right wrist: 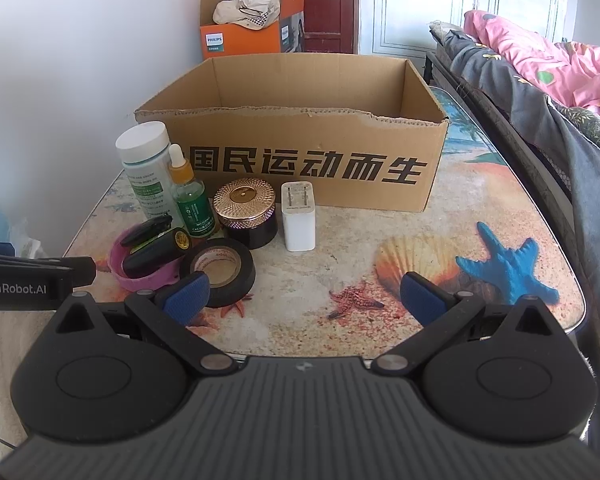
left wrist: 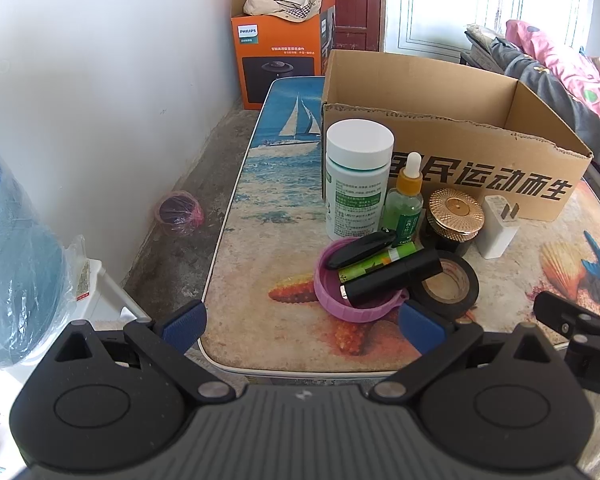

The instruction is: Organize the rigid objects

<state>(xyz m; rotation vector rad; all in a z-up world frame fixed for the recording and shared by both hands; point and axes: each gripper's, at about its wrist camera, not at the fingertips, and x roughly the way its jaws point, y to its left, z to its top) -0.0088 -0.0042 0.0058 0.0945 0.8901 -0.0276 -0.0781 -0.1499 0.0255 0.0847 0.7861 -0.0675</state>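
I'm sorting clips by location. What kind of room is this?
Probably a bedroom at home: a bed with a pink quilt beside the beach-print table, a wooden door, and a cardboard box.

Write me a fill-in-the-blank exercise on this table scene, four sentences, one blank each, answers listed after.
1. The cardboard box behind the small items has its top ____.
2. The jar beside the white charger has a ____-coloured lid.
3. The black cylinder lies across the ____ ring.
4. The left gripper and the right gripper both hold ____ between their fingers.

Missing words: open; gold; pink; nothing
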